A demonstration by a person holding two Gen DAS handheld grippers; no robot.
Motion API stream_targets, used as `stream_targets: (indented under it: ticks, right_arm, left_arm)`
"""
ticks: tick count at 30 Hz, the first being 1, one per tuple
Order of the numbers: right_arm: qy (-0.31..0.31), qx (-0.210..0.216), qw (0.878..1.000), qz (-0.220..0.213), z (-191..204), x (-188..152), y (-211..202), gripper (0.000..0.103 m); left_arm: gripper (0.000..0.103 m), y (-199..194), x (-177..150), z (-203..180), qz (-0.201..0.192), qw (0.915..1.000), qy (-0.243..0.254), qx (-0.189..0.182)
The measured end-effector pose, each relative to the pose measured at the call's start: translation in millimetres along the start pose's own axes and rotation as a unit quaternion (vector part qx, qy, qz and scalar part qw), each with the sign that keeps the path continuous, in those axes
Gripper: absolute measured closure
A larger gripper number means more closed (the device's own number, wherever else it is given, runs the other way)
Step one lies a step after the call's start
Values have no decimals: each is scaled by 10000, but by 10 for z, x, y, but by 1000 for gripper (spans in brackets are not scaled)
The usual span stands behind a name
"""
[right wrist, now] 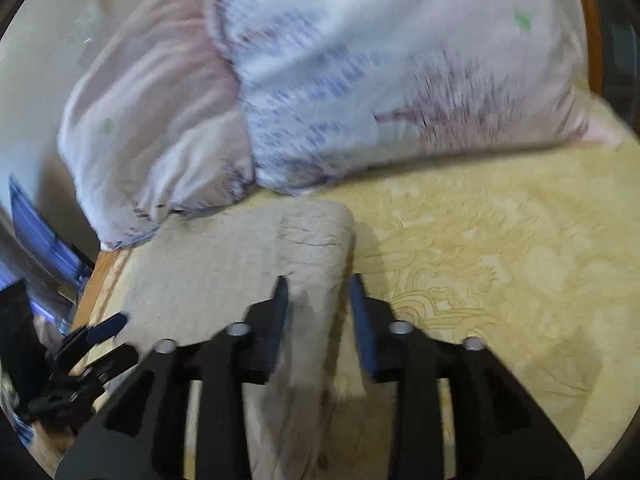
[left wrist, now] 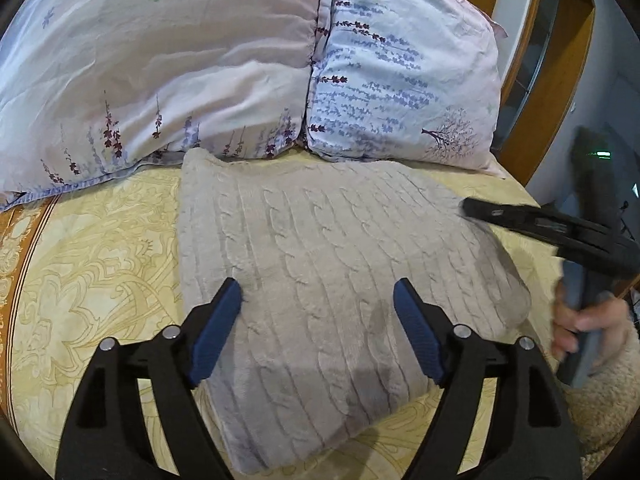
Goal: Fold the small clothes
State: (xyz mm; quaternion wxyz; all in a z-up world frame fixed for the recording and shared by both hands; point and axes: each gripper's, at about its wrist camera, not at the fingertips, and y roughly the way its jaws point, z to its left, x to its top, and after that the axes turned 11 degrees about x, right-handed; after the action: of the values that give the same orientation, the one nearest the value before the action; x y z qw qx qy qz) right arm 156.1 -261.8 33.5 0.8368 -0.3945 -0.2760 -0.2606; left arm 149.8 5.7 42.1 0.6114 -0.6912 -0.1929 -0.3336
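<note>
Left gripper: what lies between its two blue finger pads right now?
In the left wrist view, the left gripper is open, and only the grey cable-knit sweater lies between its pads, folded on the yellow bedsheet.

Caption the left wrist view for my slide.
Open left gripper hovering over a folded grey cable-knit sweater on a yellow patterned bedsheet, floral pillows behind.

Sweater [left wrist: 320,280]: pale grey-beige, cable-knit ribbing throughout. Bedsheet [left wrist: 100,280]: pale yellow, tan floral scrollwork, orange-brown border band. Left pillow [left wrist: 160,60]: pale pink-lilac, purple flower sprigs, one green blossom. Right pillow [left wrist: 400,80]: white-blue, lavender sprig rows, purple tree motif. Left gripper [left wrist: 318,308]: black frame, blue textured pads.
</note>
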Motion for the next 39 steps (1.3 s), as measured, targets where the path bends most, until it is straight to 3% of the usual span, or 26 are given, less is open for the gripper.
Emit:
stream_targets:
  ticks: [4,6,8,13,14,15,17,24,29,36,39]
  right_arm:
    - [-538,409,9976,134,283,-192,-151,66]
    - [-797,294,9958,351,369,-305,-82,66]
    - [-958,-130,9937,573,372,-389,87,65]
    - [-850,-282,9957,251,368,-438,11,61]
    - [-863,-297,9957,167,391,-460,-47,54]
    - [-870,-353,9955,89,408,-481,-96,39]
    - [-892,-488,9948,-67,423,-538,-195,29]
    - [-672,-665,9953,-209,399,-740,-388,20]
    - [-725,-927,9928,-204,490,-875,-375,5]
    - [-729,-1338,9883,-98,545,-1012,-301,1]
    - [-662,-1323,9890,-8,537,-1063,-267,1]
  left_arm:
    - [22,11,-4,-13,25,10000,21,37]
    - [21,28,2,-21,35,10000,13,44]
    - [21,14,3,-28,15,10000,-1,47]
    - [20,-288,-44,139,-227,9991,-364,-64]
    - [20,-361,-79,189,-293,9987,-419,29]
    - [19,-410,-105,227,-340,9984,-447,107]
    - [14,-514,-220,316,-404,9973,-516,343]
    - [3,-682,-629,330,-379,9898,-465,1292]
    - [2,-692,-758,262,-231,9899,-488,1309]
    - [2,-522,-829,125,85,9880,-424,1485]
    - [2,-459,-857,90,216,9847,-387,1686]
